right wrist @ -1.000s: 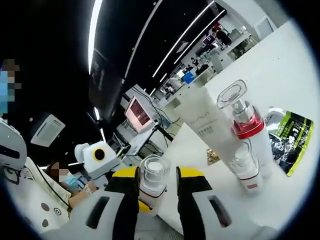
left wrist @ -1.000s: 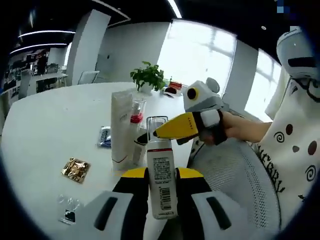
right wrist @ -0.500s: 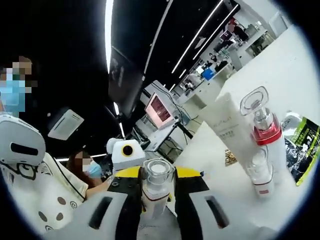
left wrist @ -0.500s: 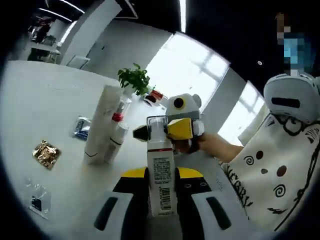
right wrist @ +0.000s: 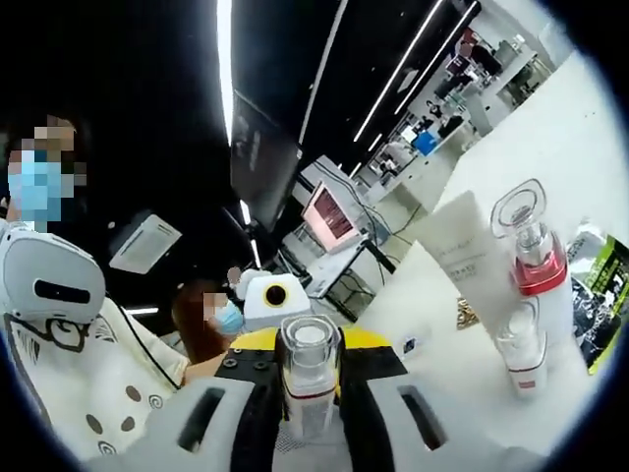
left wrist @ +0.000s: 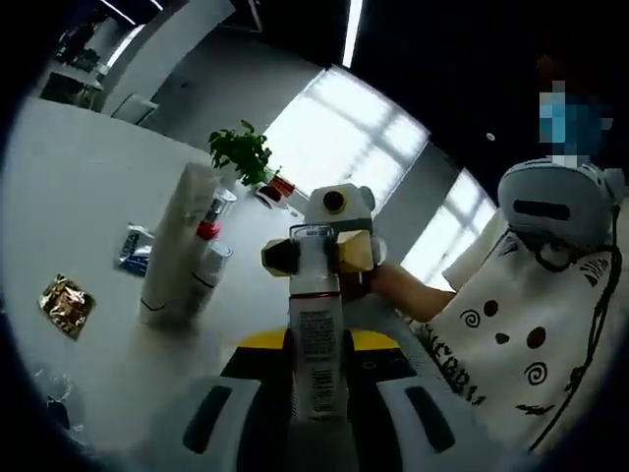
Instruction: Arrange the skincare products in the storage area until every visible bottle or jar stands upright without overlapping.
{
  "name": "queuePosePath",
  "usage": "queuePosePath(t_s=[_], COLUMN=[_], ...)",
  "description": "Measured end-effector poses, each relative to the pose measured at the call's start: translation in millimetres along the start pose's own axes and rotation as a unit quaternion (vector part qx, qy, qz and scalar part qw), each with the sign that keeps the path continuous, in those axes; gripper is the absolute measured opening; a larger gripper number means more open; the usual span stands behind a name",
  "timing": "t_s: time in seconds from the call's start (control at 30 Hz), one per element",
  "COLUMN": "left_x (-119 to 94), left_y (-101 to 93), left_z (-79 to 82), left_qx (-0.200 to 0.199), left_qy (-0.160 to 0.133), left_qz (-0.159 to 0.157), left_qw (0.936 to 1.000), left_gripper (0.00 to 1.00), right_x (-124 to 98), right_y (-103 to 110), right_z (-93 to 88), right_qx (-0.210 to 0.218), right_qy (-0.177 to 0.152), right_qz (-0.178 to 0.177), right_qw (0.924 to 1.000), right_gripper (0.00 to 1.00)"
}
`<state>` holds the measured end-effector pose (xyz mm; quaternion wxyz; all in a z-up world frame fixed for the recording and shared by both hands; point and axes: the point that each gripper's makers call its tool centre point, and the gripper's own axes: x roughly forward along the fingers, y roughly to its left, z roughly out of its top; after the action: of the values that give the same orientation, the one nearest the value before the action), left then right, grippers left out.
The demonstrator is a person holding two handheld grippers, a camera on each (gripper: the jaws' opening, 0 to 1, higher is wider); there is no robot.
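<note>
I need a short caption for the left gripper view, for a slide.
Both claws, left and right, grip one clear-capped bottle above a white table holding a tube.

A white table [left wrist: 69, 187] spreads across the left gripper view, and on it lie a crumpled gold foil packet [left wrist: 65, 303], a small blue sachet [left wrist: 134, 248] farther back and a clear plastic wrapper [left wrist: 51, 388] near the lower edge. A potted green plant [left wrist: 242, 155] stands at the table's far side in front of a bright window [left wrist: 344, 128]. A person in a white shirt printed with dark spirals [left wrist: 511, 344] sits at the right. In the right gripper view a green and black sachet [right wrist: 601, 300] lies on the table, a monitor with a reddish screen [right wrist: 329, 213] stands behind, and long ceiling light strips [right wrist: 224, 69] run overhead.
</note>
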<state>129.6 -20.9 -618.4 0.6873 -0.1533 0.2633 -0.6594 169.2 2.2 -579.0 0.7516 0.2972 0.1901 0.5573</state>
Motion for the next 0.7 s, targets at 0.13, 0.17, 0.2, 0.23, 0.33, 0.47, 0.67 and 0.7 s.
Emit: queuePosePath(t_s=[0.13, 0.17, 0.2, 0.23, 0.33, 0.47, 0.67, 0.7], left_x=[1, 2, 3, 2, 3, 8, 11, 13], left_y=[14.8, 17.4, 20.4, 24.4, 33.3, 43.0, 61.2, 62.3], left_z=[-1.7, 1.2, 3.5, 6.0, 7.4, 5.8, 4.5, 5.3], left_qx=[0.026, 0.039, 0.054, 0.067, 0.115, 0.141, 0.205, 0.21], left_qy=[0.017, 0.013, 0.013, 0.012, 0.031, 0.049, 0.079, 0.076], left_qz=[0.062, 0.079, 0.102, 0.118, 0.174, 0.231, 0.31, 0.317], left_qw=[0.9976, 0.996, 0.9932, 0.9907, 0.9775, 0.9614, 0.925, 0.9219], left_gripper=[0.15, 0.16, 0.16, 0.17, 0.18, 0.22, 0.21, 0.21], right_x=[-1, -1, -2, -2, -4, -5, -4, -4], right_y=[-15, -16, -19, -20, -30, -40, -52, -53], right_z=[-0.6, 2.3, 5.0, 6.1, 8.0, 12.3, 9.5, 8.6], right_qx=[-0.021, -0.029, -0.039, -0.04, -0.059, -0.041, -0.048, -0.052], right_qy=[0.004, -0.004, -0.011, -0.013, -0.012, -0.033, -0.032, -0.031], right_qz=[-0.048, -0.055, -0.065, -0.071, -0.112, -0.15, -0.2, -0.207], right_qw=[0.9986, 0.998, 0.9971, 0.9965, 0.9918, 0.9873, 0.9781, 0.9766], right_gripper=[0.2, 0.2, 0.2, 0.2, 0.2, 0.2, 0.2, 0.2])
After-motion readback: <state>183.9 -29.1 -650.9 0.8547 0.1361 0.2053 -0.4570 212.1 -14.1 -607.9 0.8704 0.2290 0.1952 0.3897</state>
